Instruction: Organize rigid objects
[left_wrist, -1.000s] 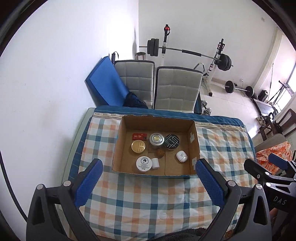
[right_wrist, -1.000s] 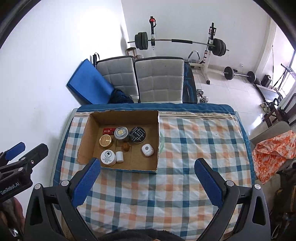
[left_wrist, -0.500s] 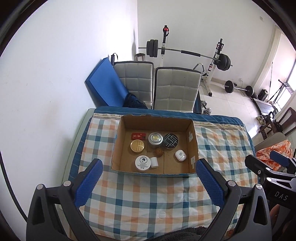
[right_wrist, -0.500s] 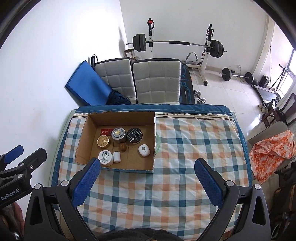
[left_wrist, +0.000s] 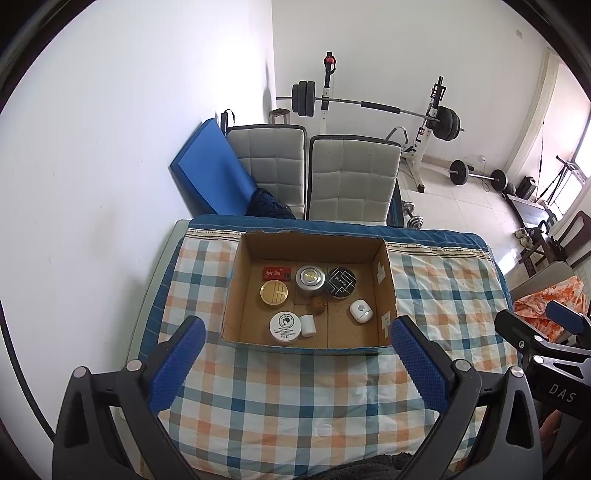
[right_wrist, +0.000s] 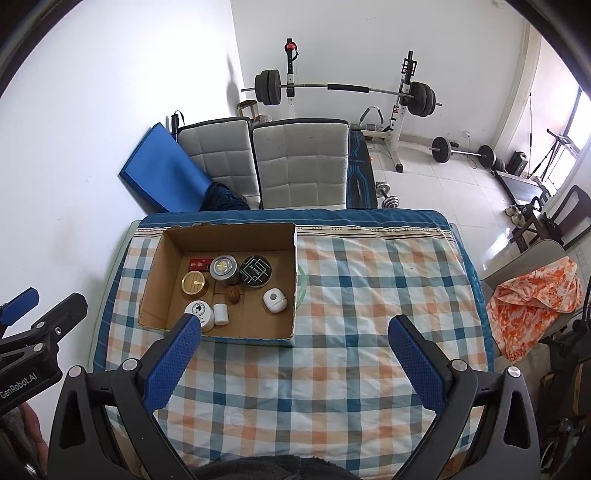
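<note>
An open cardboard box (left_wrist: 384, 284) (right_wrist: 155, 284) sits on the far left part of a checked tablecloth (left_wrist: 295, 391) (right_wrist: 369, 295). Inside lie a red packet (left_wrist: 276, 273), a gold-lidded tin (left_wrist: 274, 292), a silver tin (left_wrist: 309, 280), a black round tin (left_wrist: 341, 282), a brown nut (left_wrist: 318, 305), a white round jar (left_wrist: 284, 326), a small white cylinder (left_wrist: 307, 325) and a white rounded case (left_wrist: 361, 311). My left gripper (left_wrist: 295, 354) hovers open, high above the box's near edge, holding nothing. My right gripper (right_wrist: 295, 347) is open and empty over the cloth, right of the box.
Two grey padded chairs (left_wrist: 332, 173) and a blue mat (left_wrist: 214, 173) stand behind the table, with a barbell rack (left_wrist: 369, 107) further back. An orange patterned cloth (right_wrist: 535, 295) lies on a chair at the right. A green rim (right_wrist: 301, 284) peeks out beside the box.
Both grippers have risen and pulled back a little, so the box and table look slightly smaller and further away. Nothing on the table moved.
</note>
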